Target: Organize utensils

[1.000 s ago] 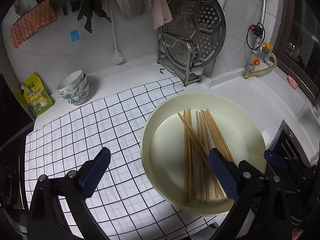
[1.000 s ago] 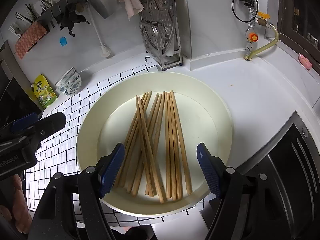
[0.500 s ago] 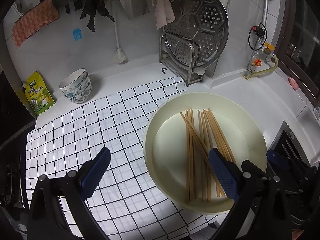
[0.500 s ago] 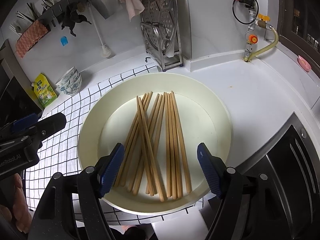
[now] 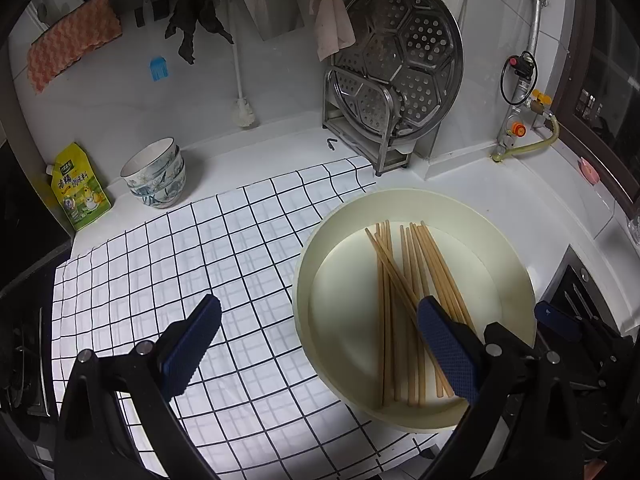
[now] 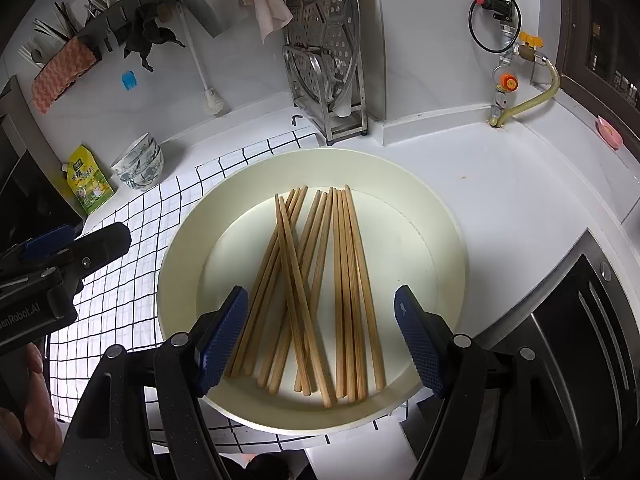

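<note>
Several wooden chopsticks (image 6: 316, 280) lie loosely crossed in a round cream basin (image 6: 432, 216) on the counter. My right gripper (image 6: 320, 340) hovers over the near ends of the chopsticks, open, with nothing pressed between its blue pads. In the left wrist view the same chopsticks (image 5: 404, 292) and basin (image 5: 500, 232) lie to the right. My left gripper (image 5: 320, 344) hangs open over the checked cloth (image 5: 180, 264), its right finger over the basin's near part. The left gripper's body (image 6: 60, 256) shows at the left edge of the right wrist view.
Stacked bowls (image 5: 154, 174) and a yellow pouch (image 5: 78, 186) stand at the back left. A metal rack with a perforated steamer plate (image 5: 396, 76) stands behind the basin. A gas valve with a hose (image 6: 516, 80) is at the back right; a dark stove edge (image 6: 580, 320) at right.
Both views shifted very slightly; the grippers stay open and the chopsticks and basin lie as before.
</note>
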### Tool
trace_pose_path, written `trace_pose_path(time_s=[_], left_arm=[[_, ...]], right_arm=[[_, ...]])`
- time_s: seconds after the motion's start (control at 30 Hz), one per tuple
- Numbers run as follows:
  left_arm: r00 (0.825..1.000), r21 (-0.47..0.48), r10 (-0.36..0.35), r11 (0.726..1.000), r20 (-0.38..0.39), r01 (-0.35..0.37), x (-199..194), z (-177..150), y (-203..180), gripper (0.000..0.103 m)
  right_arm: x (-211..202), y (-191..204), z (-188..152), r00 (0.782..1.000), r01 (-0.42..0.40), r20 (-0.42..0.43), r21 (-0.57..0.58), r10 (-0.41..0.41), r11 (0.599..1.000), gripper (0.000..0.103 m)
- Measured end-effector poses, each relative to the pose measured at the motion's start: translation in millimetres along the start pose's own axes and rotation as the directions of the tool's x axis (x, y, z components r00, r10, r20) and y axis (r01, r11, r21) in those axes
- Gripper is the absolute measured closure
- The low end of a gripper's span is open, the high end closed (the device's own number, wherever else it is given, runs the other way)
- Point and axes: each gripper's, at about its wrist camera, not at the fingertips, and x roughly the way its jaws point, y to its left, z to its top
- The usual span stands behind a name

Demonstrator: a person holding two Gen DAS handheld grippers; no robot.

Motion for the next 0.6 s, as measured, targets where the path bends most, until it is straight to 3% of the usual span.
trace_pose_path(time_s=[0.6], left_arm=[[1.0, 0.016, 0.021, 1.0, -0.004, -0.021, 4.5, 1.1, -0.1, 0.006]], right_arm=[[2.4, 0.0, 1.3, 1.0, 0.005, -0.006, -0.003, -0.005, 1.0, 0.031]])
